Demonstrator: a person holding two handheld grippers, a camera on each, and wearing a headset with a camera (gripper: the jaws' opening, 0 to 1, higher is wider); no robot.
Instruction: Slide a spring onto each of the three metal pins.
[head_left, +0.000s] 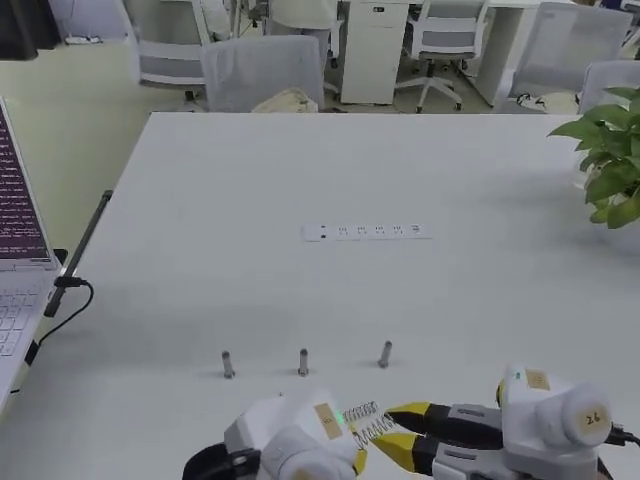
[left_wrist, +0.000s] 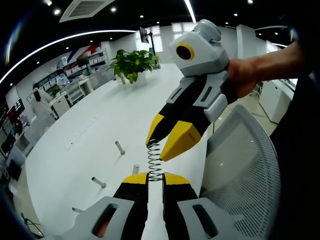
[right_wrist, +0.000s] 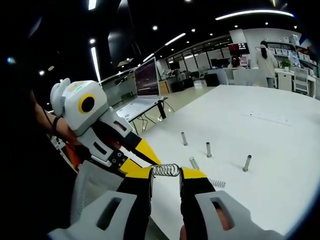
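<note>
Three short metal pins (head_left: 228, 365) (head_left: 303, 362) (head_left: 385, 354) stand bare in a row on the white table (head_left: 350, 170). Just in front of them my two grippers meet tip to tip. My left gripper (left_wrist: 155, 179) (head_left: 355, 440) is shut on one end of a spring (left_wrist: 155, 157) that sticks forward out of its jaws. My right gripper (right_wrist: 166, 174) (head_left: 388, 425) comes in from the other side, and the same spring (right_wrist: 166, 170) spans the gap between its yellow tips. Two loose springs (right_wrist: 194, 162) (right_wrist: 216, 183) lie on the table near the pins.
A laptop (head_left: 15, 230) and its cable (head_left: 70, 285) sit at the left edge. A white power strip (head_left: 365, 232) lies mid-table, and a green plant (head_left: 610, 160) stands at the right. Office chairs (head_left: 260, 70) stand beyond the far edge.
</note>
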